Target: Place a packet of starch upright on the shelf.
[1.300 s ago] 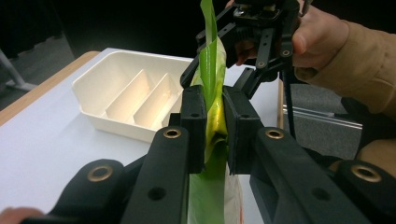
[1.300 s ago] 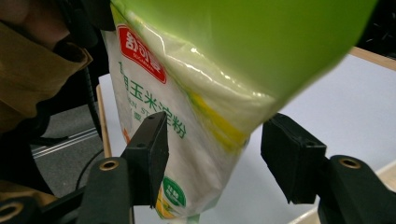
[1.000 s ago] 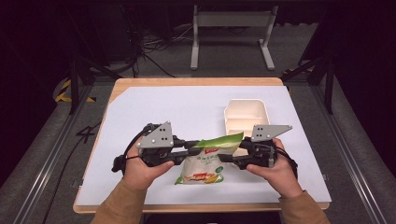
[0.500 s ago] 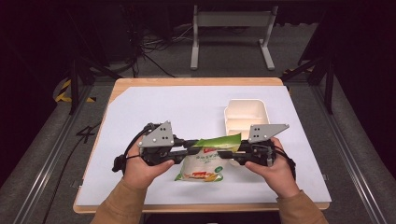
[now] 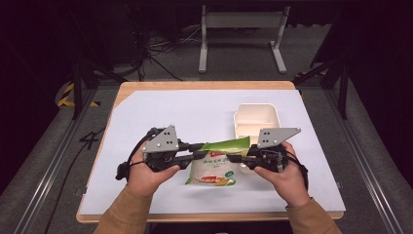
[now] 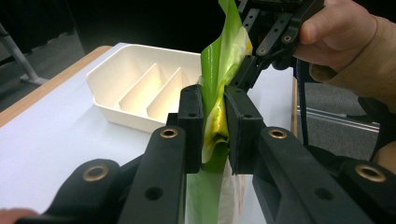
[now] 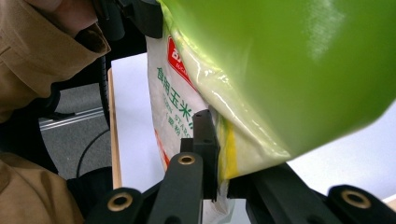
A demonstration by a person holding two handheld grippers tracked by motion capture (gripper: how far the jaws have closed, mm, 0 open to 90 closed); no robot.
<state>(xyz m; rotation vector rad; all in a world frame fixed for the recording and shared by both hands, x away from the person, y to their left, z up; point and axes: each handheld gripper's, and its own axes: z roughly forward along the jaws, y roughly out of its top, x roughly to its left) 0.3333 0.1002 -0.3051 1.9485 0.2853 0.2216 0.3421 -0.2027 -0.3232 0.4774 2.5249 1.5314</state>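
A green and white food bag (image 5: 213, 166) hangs just over the white table sheet (image 5: 160, 112), held by its green top edge between both grippers. My left gripper (image 5: 197, 155) is shut on the bag's top strip (image 6: 211, 88), the pads pinching the film. My right gripper (image 5: 234, 157) has just been closing and now pinches the bag (image 7: 280, 70) at the opposite top corner, its pad (image 7: 205, 140) pressed against the printed face. In the left gripper view, the right gripper (image 6: 252, 70) reaches in from the upper right. In the right gripper view, the left gripper (image 7: 135, 14) shows at the top.
A cream tray with several compartments (image 5: 256, 119) stands on the sheet just behind the right hand; it also appears as the tray (image 6: 135, 88) beyond the left jaws. The wooden table edge (image 5: 204, 85) runs along the back. Metal rails and a stand lie on the floor beyond.
The right gripper's jaws have closed onto the bag's top corner. Both hands and the bag have stayed in place.
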